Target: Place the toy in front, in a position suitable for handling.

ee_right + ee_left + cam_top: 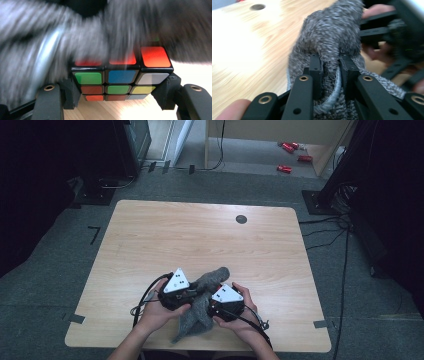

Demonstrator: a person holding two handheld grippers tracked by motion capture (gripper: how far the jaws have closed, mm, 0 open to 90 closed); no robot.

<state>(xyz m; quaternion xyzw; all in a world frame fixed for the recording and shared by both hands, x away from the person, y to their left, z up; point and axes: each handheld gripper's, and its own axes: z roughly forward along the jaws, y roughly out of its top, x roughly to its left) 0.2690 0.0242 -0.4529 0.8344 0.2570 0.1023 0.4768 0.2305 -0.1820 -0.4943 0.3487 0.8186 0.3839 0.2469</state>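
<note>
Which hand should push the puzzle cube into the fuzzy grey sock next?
Probably the right: the right gripper already clamps the cube at the sock, whose edge the left gripper pinches.

A fuzzy grey sock (332,32) lies bunched near the front edge of the surface (200,235), its blue-trimmed opening draped over a multicoloured puzzle cube (120,77) with scrambled faces.

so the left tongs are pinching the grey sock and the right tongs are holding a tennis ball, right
Not quite. The right tongs hold a Rubik's cube, not a tennis ball: the right gripper view shows its coloured squares clamped between the two jaws, with the sock draped over its top. The rest stands: in the left gripper view the left tongs pinch the grey sock.
</note>
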